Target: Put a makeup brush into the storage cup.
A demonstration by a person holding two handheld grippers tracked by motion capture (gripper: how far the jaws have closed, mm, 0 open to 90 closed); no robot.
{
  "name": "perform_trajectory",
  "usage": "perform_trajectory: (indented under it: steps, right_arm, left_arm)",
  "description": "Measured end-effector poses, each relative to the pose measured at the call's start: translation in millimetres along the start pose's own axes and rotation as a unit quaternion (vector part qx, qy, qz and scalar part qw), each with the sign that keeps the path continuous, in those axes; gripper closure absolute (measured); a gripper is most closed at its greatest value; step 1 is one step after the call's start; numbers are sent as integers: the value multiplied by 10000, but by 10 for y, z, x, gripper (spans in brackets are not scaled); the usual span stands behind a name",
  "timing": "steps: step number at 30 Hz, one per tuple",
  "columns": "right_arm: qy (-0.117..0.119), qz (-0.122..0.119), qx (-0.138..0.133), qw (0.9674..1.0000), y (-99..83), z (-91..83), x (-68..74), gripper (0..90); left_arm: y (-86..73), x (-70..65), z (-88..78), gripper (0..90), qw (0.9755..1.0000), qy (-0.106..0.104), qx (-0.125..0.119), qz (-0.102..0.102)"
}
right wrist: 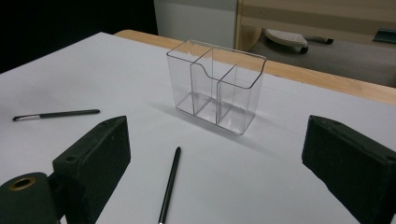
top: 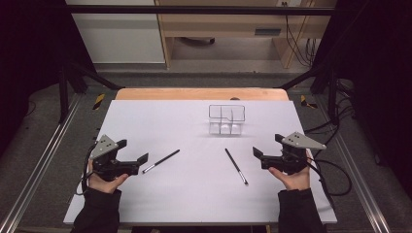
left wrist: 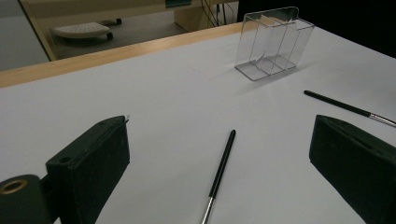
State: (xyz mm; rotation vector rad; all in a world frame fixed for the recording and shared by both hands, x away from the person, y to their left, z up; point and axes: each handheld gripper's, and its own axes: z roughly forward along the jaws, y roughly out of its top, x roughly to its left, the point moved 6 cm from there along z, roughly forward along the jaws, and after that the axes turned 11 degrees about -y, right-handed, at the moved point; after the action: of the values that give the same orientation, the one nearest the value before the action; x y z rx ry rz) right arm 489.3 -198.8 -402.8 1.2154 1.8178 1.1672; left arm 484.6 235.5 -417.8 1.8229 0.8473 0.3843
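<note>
Two hand-held grippers hover low over a white worktop (top: 194, 194), one in each hand, both near the front edge. Left hand-held gripper (top: 144, 164) sits at the left side, jaws spread wide, nothing between them. Right hand-held gripper (top: 256, 158) sits at the right side, jaws also spread wide, empty.

Two thin black brushes with silver ferrules lie flat on the worktop between the grippers. Left brush (top: 161, 161) lies just beside the left gripper's jaw tips, slanted, silver end toward the gripper, black handle pointing up and right; not touching the jaws as far as can be told. In the left gripper view this brush (left wrist: 220, 172) lies in the gap between the two jaws, on the sheet below them. Right brush (top: 236, 166) lies near the right gripper's jaws but apart from them, slanted the other way, silver end toward the front edge. In the right gripper view it (right wrist: 169, 183) runs up between the jaws, handle tip pointing at the organiser.

Clear plastic organiser (top: 227, 120) stands upright farther back, right of centre, well apart from both brushes and both grippers. It has three compartments, one long rear and two smaller front, all empty (right wrist: 215, 88). Also seen in the left gripper view at upper right (left wrist: 272, 42).

Wooden table edge (top: 201, 93) shows behind the white sheet
</note>
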Motion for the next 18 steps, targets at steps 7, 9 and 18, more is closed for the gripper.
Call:
perform_trajectory:
  steps: [7,9,18]
  right_arm:
    - [53,-94,208,9997,-28,83,100,85]
    - [56,-161,311,9994,-48,125,143,85]
    - [59,-317,612,9976,-96,236,236,94]
  left_arm:
    - [-36,2,37,40,9999,16,101,4]
    - [-47,10,39,41,9999,13,116,-11]
    - [-55,7,40,41,9999,2,110,-16]
